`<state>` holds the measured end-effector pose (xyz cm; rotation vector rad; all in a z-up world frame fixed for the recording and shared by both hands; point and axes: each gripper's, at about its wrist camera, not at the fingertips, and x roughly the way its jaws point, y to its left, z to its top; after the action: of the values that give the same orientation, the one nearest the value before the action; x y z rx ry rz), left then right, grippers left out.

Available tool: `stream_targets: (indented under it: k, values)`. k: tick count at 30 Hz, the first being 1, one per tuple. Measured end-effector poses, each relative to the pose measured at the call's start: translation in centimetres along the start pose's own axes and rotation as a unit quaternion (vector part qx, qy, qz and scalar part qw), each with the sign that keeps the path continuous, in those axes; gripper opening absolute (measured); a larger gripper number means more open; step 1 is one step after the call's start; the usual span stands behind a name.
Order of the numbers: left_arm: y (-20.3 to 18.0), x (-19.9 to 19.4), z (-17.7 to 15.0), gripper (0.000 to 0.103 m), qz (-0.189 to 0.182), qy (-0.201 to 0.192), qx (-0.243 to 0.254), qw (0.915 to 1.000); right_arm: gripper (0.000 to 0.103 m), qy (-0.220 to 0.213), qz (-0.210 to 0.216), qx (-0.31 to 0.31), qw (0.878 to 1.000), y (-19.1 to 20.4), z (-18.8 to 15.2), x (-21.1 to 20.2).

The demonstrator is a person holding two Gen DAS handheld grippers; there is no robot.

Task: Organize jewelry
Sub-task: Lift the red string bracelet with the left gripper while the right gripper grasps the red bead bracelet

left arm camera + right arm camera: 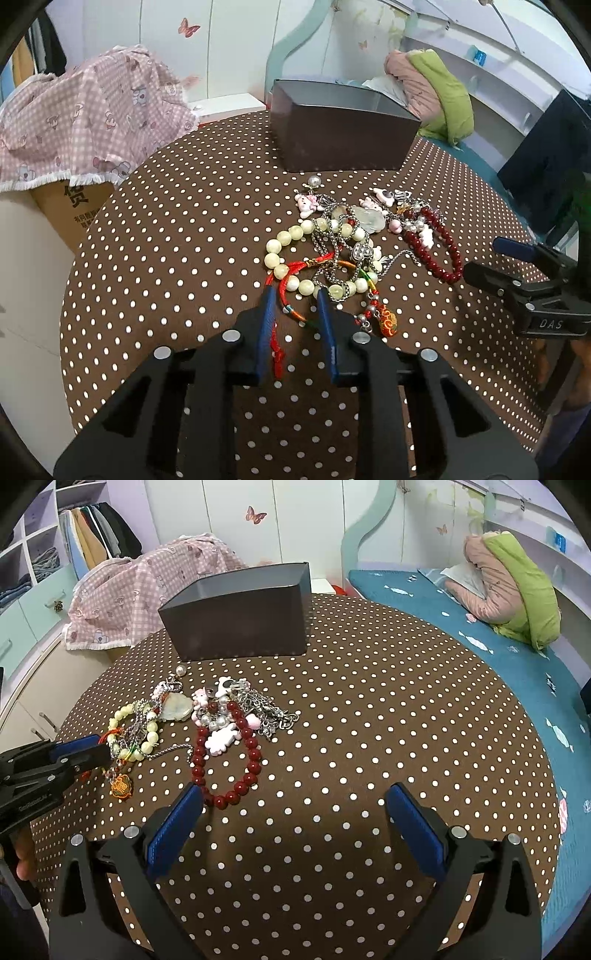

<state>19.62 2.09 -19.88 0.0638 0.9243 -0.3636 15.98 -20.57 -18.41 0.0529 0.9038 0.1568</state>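
Left gripper [295, 291] jaws narrowly apart, red cord bracelet [295, 273] lying between them; can't tell if the pads pinch it. Right gripper [295, 794] spread wide, empty, dark red bead bracelet [229, 753] beside its left finger. Jewelry pile [354, 240] tangled mid-table [369, 701]: pale bead bracelet [280, 258], chains, charms. Dark open box [340, 129] just behind it. Pink cloth [92, 110] beyond the table edge.

The polka-dot table [369, 709] is bare to the right of the jewelry pile [207, 720], giving unobstructed passage there. The dark box [236, 627] stands upright just behind the pile, blocking approach from the far side. The left gripper [105, 751] occupies the pile's left edge.
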Motion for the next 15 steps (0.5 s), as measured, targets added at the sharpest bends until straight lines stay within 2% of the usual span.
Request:
stream_targets:
  k: [3,9,15]
  values:
    - [0.3,0.4,0.4,0.008,0.000,0.012,0.003,0.9999,0.096,-0.001,-0.003,0.001,1.000,-0.1,0.0,-0.1]
    - [0.7,0.3,0.4,0.004,-0.002,0.006,-0.007,1.0000,0.096,0.002,-0.003,0.007,1.000,-0.5,-0.1,-0.1]
    - [0.2,-2.9,1.1,0.003,-0.058,-0.046,-0.010,0.9972,0.096,0.006,-0.003,-0.006,1.000,-0.3,0.5,0.4]
